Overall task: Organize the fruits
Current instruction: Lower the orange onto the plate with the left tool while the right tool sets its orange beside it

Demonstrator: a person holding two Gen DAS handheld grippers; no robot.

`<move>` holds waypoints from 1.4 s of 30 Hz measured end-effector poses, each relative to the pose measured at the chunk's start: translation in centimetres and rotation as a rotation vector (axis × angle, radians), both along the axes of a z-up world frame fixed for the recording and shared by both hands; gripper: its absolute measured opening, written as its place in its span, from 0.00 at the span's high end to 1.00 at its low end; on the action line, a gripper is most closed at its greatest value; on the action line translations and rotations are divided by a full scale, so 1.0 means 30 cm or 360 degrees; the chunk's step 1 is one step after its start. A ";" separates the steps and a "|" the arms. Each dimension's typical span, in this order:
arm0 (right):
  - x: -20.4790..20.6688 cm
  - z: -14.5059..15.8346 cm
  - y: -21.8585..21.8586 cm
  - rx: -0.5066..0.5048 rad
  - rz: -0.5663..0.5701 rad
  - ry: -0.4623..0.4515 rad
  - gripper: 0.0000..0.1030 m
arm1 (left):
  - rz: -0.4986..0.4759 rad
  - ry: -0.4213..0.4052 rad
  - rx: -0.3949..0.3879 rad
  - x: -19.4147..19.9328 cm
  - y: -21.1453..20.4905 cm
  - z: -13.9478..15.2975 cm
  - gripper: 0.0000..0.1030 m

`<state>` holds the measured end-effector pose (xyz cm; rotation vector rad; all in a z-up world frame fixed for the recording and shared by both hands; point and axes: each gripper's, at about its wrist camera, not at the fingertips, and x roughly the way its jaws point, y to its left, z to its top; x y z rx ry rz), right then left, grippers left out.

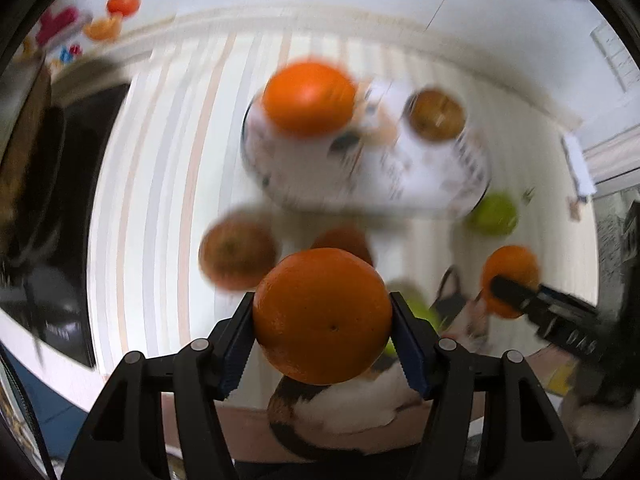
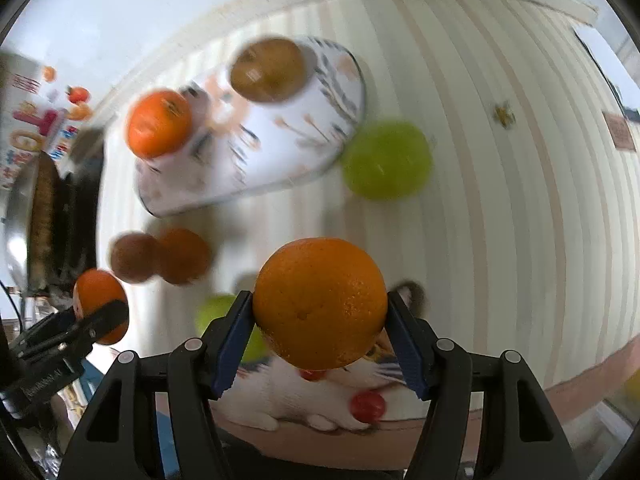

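My left gripper (image 1: pixel 322 300) is shut on an orange (image 1: pixel 322 316), its blue pads pressing both sides, held above the striped table. My right gripper (image 2: pixel 319 298) grips a second orange (image 2: pixel 320 304) the same way. Each wrist view shows the other gripper to the side with its orange (image 1: pixel 510 276) (image 2: pixel 96 300). Ahead lies a white patterned plate (image 1: pixel 360 176) (image 2: pixel 280 148) carrying an orange (image 1: pixel 310 98) and a brown fruit (image 1: pixel 436 114). Loose on the cloth are a brown fruit (image 1: pixel 236 254), another orange (image 1: pixel 344 240) and two green apples (image 1: pixel 494 214) (image 2: pixel 216 312).
A dark pan-like object (image 1: pixel 80 160) sits at the table's left side, with a colourful printed box (image 2: pixel 28 128) behind it. A cat-print mat (image 2: pixel 300 400) lies at the near edge under the grippers. Striped cloth (image 2: pixel 500 220) stretches bare to the right of the plate.
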<state>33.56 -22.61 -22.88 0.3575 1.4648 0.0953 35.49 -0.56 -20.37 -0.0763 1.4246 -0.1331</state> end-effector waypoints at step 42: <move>0.296 -0.012 0.198 -0.0147 0.0196 -0.0050 0.05 | 0.0209 0.0022 0.0087 0.229 0.063 0.000 0.13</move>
